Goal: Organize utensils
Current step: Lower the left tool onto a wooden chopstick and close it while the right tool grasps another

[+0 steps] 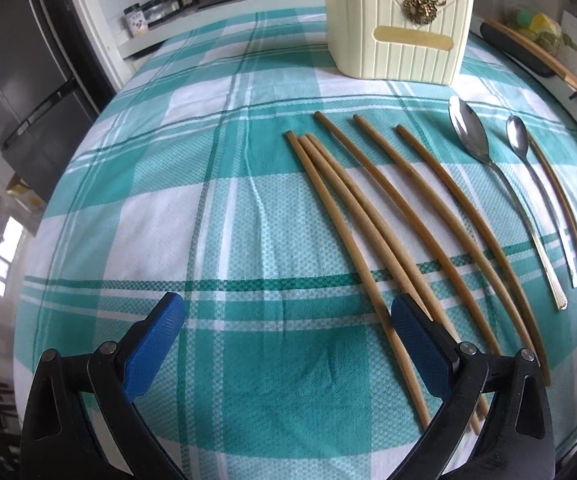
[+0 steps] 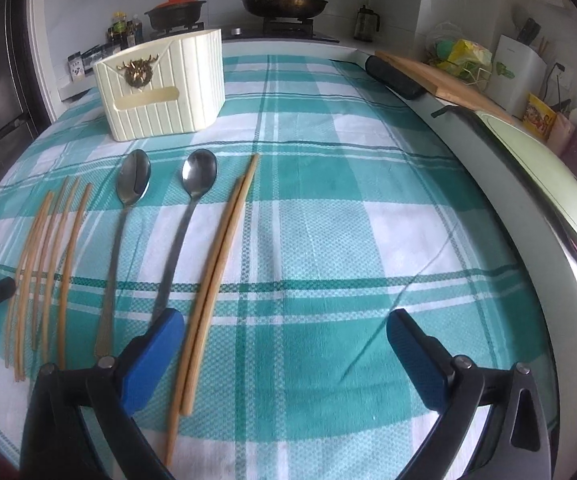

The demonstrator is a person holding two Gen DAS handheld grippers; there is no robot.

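Observation:
A cream ribbed utensil holder (image 1: 398,28) (image 2: 162,88) stands at the far side of a teal checked tablecloth (image 1: 208,200) (image 2: 348,220). Several bamboo chopsticks (image 1: 388,224) (image 2: 46,264) lie in a row in front of it. Two metal spoons (image 1: 500,184) (image 2: 128,216) lie right of them, the second spoon (image 2: 186,224) beside a further chopstick pair (image 2: 216,276) (image 1: 568,224). My left gripper (image 1: 288,312) is open and empty above the cloth, its right finger over the chopsticks' near ends. My right gripper (image 2: 284,328) is open and empty, its left finger beside the chopstick pair.
A stove with a frying pan (image 2: 284,4) and a pot (image 2: 174,12) stands behind the table. A wooden cutting board (image 2: 440,80) and a white counter edge (image 2: 548,200) run along the right. A fridge (image 1: 16,80) stands at the left.

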